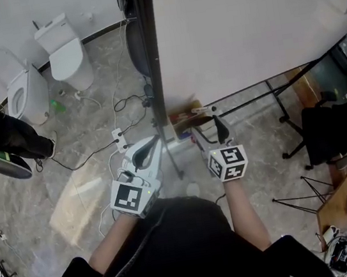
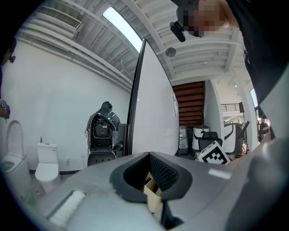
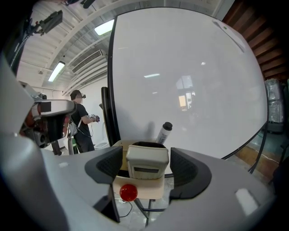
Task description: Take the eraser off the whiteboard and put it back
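The beige eraser (image 3: 146, 163) rests on a tan tray (image 3: 152, 193) at the foot of the whiteboard (image 3: 189, 81). My right gripper (image 3: 146, 173) is open around it, with a gap between each pad and the eraser's sides. A black-capped marker (image 3: 164, 132) leans behind the eraser, and a red ball (image 3: 128, 192) sits on the tray's front. From the head view the right gripper (image 1: 209, 126) points at the tray (image 1: 186, 114) under the whiteboard (image 1: 240, 21). My left gripper (image 1: 155, 142) is held level beside the board's dark edge post (image 1: 154, 73). Its jaws look shut and hold nothing (image 2: 153, 189).
Two white toilets (image 1: 64, 54) (image 1: 20, 86) stand at the far left, and a person (image 1: 5, 137) is beside them. Cables and a power strip (image 1: 120, 139) lie on the marble floor. The stand's legs (image 1: 287, 117) and a black chair (image 1: 334, 130) are at the right.
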`<state>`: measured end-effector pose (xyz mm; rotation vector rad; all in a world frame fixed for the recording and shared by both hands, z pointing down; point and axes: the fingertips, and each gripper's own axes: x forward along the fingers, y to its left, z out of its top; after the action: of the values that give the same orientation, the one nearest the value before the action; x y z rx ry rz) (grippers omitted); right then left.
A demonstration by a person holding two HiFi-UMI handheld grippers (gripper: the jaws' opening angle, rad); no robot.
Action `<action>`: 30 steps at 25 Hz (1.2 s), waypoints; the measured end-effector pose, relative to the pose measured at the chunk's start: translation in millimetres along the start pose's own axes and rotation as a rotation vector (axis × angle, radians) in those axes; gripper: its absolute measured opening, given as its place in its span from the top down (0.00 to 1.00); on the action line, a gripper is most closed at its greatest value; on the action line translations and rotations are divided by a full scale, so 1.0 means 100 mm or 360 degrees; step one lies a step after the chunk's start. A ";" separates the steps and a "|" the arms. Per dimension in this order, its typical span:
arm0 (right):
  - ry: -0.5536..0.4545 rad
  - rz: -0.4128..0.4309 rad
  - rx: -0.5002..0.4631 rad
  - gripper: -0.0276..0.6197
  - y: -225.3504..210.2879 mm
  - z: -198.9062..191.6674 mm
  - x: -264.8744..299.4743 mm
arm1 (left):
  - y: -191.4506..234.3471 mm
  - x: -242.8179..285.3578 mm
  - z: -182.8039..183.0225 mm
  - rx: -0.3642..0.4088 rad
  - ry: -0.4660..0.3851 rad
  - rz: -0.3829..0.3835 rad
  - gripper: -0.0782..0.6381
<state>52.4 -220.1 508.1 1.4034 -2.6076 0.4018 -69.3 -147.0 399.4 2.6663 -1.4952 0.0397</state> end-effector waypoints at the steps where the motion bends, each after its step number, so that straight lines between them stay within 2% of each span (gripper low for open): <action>1: 0.0000 -0.0012 -0.0006 0.48 -0.01 -0.01 0.00 | 0.00 0.00 0.00 -0.0001 0.0000 0.0002 0.88; 2: -0.0001 -0.0021 -0.0009 0.54 -0.02 -0.01 0.00 | 0.01 0.00 0.00 -0.0003 0.0000 0.0003 0.88; 30: -0.0166 0.0035 -0.0034 0.54 0.10 0.42 -0.30 | 0.05 0.03 0.06 0.0013 -0.0035 -0.0007 0.88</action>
<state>60.0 -204.0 459.0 1.4274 -2.7033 0.3104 -72.0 -153.1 393.5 2.6851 -1.4987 0.0161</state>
